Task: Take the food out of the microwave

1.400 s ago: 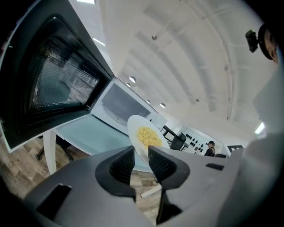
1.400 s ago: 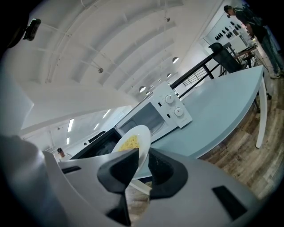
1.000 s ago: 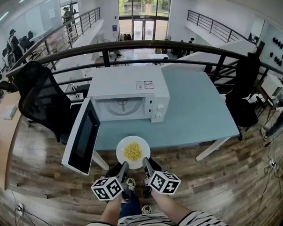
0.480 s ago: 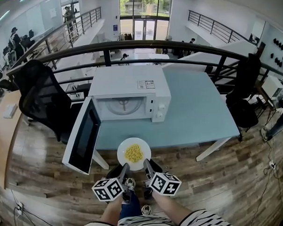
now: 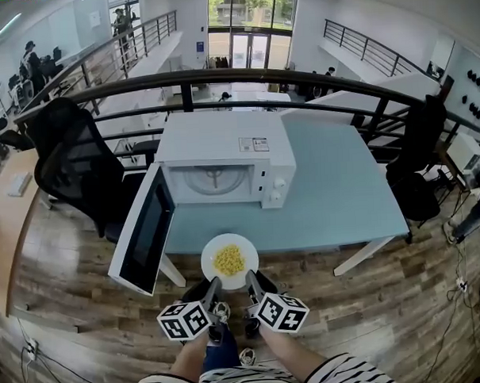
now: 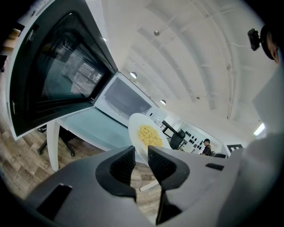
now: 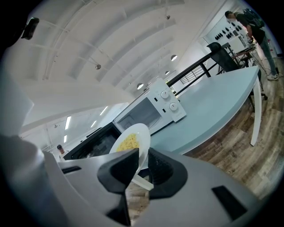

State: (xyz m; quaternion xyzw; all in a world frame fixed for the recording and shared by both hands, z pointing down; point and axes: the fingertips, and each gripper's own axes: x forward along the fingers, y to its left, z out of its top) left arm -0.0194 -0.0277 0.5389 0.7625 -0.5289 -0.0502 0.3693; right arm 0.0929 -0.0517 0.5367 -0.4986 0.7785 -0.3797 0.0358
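Note:
A white plate (image 5: 209,263) with yellow food (image 5: 229,260) hangs in the air at the table's front edge, outside the white microwave (image 5: 222,152). My left gripper (image 5: 211,285) grips the plate's near rim on the left, its jaws closing slightly on that rim (image 6: 134,133). The right gripper (image 5: 250,280) is shut on the near rim to the right. In the left gripper view the rim runs between the pads (image 6: 141,157). In the right gripper view the rim (image 7: 143,137) likewise sits between the pads (image 7: 143,162). The microwave door (image 5: 142,231) stands swung wide to the left.
The microwave stands on a pale blue table (image 5: 335,190), with bare tabletop to its right. A black office chair (image 5: 72,166) is left of the table, and a dark railing (image 5: 243,75) runs behind it. Wooden floor lies under the plate and grippers.

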